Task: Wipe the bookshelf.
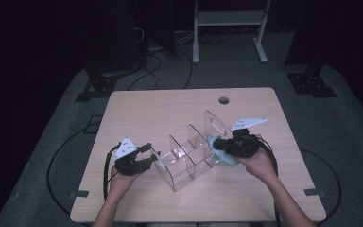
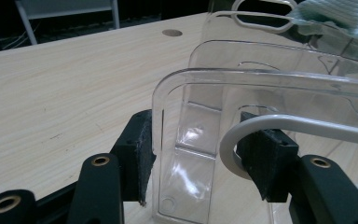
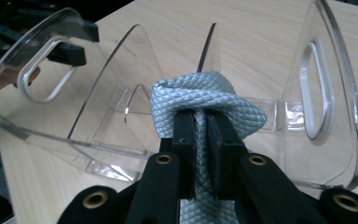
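In the high view, a clear plastic rack point(image 1: 189, 153) with several upright dividers stands on the pale wooden bench point(image 1: 170, 109), running diagonally between the two hands. The left tool point(image 1: 147, 159) meets the rack's near-left end panel. The right tool point(image 1: 216, 145) holds a light blue cloth point(image 1: 223, 155) against the rack's far-right end.

In the left gripper view, the rack's end panel point(image 2: 186, 116) is transparent with a rounded top edge and a rounded handle cut-out. It stands between the left tool's point(image 2: 200, 156) jaws: the left pad touches the panel's edge, and the right pad sits at the cut-out's rim, so the tool is clamped on that panel.

In the right gripper view, the cloth point(image 3: 205, 105) is pale blue-grey with a fine diamond weave, bunched into a fold. The right tool's point(image 3: 204, 133) jaws are pressed together on it, just in front of the rack's point(image 3: 326, 107) dividers.
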A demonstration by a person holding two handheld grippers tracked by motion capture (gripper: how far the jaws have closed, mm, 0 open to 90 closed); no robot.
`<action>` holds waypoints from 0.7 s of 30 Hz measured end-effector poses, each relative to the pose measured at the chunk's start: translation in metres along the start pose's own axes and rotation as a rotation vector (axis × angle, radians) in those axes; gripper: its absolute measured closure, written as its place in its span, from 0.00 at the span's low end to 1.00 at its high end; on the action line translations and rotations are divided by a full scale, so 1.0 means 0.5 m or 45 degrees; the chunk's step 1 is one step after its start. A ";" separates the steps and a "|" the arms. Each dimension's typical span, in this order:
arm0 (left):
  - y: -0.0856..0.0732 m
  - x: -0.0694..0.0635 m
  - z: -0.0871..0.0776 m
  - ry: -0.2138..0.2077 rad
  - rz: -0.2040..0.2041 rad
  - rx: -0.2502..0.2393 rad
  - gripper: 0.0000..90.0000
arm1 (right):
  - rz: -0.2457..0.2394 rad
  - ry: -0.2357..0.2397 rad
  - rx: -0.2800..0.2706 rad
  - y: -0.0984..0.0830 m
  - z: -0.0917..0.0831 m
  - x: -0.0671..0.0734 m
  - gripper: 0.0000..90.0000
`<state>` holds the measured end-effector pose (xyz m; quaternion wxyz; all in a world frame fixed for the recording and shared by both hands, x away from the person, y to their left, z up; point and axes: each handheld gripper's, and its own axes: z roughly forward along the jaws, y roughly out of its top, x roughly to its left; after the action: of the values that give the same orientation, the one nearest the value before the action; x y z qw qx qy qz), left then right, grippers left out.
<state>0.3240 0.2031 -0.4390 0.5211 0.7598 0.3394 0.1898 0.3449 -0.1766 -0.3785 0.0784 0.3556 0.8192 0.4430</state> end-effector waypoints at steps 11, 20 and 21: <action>0.001 -0.010 0.002 0.011 0.004 0.006 0.52 | 0.000 -0.025 -0.026 0.019 -0.007 0.020 0.91; 0.001 -0.011 0.002 0.010 0.000 0.008 0.52 | 0.006 -0.059 -0.004 0.036 0.030 0.019 0.91; 0.000 -0.012 0.001 0.012 -0.003 0.007 0.52 | 0.006 -0.059 -0.004 0.036 0.030 0.019 0.91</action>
<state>0.3204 0.1985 -0.4387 0.5175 0.7600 0.3433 0.1917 0.3537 -0.1543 -0.3717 0.0968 0.3675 0.8156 0.4363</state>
